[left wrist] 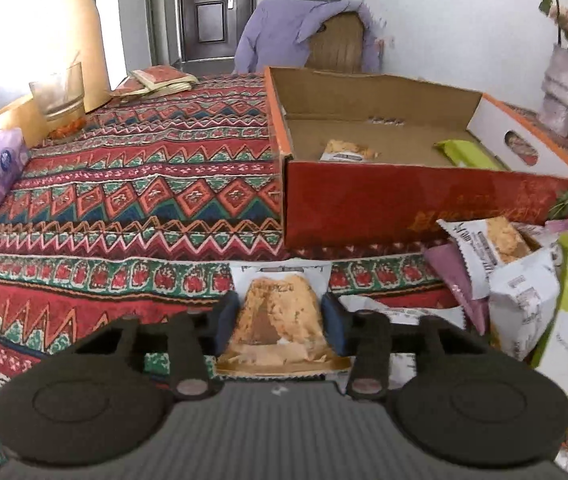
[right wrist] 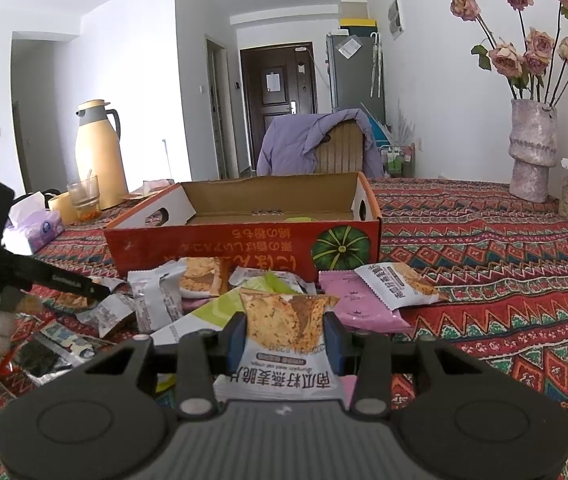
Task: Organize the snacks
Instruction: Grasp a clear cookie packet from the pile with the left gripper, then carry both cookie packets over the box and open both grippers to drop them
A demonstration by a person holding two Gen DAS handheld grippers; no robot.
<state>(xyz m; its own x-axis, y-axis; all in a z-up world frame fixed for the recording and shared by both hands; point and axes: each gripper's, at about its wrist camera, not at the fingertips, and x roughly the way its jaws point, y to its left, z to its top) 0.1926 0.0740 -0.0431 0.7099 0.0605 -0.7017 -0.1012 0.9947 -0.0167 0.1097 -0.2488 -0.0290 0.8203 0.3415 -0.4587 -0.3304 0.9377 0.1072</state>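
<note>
My left gripper [left wrist: 280,322] is shut on a white oat crisp packet [left wrist: 280,312], held low over the patterned tablecloth, in front of the open red cardboard box [left wrist: 403,216]. The box holds one oat crisp packet [left wrist: 347,150] and a green packet [left wrist: 467,154]. My right gripper [right wrist: 285,340] is shut on another oat crisp packet [right wrist: 284,332], held above the pile of loose snack packets [right wrist: 204,296] in front of the box [right wrist: 244,246]. The pile also shows at the right of the left wrist view [left wrist: 523,280]. The left gripper's body [right wrist: 4,248] shows at the left edge of the right wrist view.
A yellow thermos [right wrist: 98,152], a glass [right wrist: 82,196] and a tissue pack [right wrist: 34,226] stand at the table's far left. A vase of dried roses [right wrist: 531,148] stands far right. A chair with a purple jacket [right wrist: 315,144] is behind the table.
</note>
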